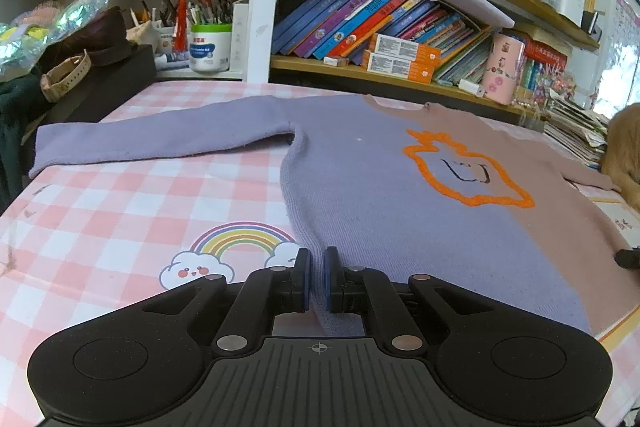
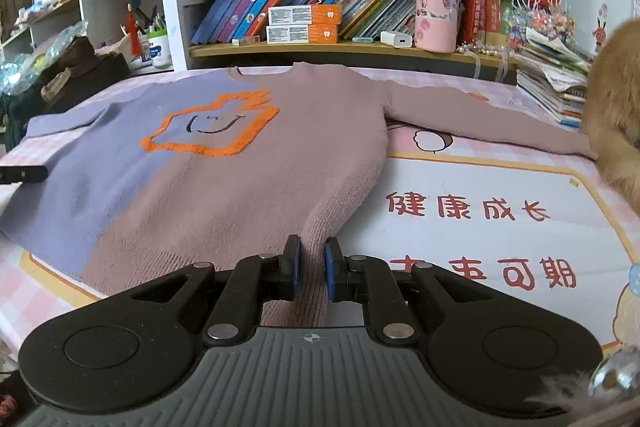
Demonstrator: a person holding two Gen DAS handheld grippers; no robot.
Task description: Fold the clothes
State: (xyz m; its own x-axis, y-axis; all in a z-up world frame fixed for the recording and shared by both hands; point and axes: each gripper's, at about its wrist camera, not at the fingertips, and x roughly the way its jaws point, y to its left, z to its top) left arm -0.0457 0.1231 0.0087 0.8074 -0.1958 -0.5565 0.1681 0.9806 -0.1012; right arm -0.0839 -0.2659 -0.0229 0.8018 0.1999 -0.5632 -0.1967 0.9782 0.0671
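Sweater (image 1: 380,195), flat on checked table cover (image 1: 140,195), sleeves spread.
Left gripper (image 1: 317,279) and right gripper (image 2: 311,269) each pinch a hem corner; neckline lies straight ahead, away from both.

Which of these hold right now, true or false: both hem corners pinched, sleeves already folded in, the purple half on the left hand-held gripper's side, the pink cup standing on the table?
1. Each hand-held gripper, left and right, pinches a hem corner of the purple-and-pink knitted sweater. True.
2. Both sleeves are folded in. False: the purple sleeve and pink sleeve lie spread out.
3. The purple half is on the left gripper's side. True.
4. The pink printed cup stands on the table. False: it stands on the wooden shelf.
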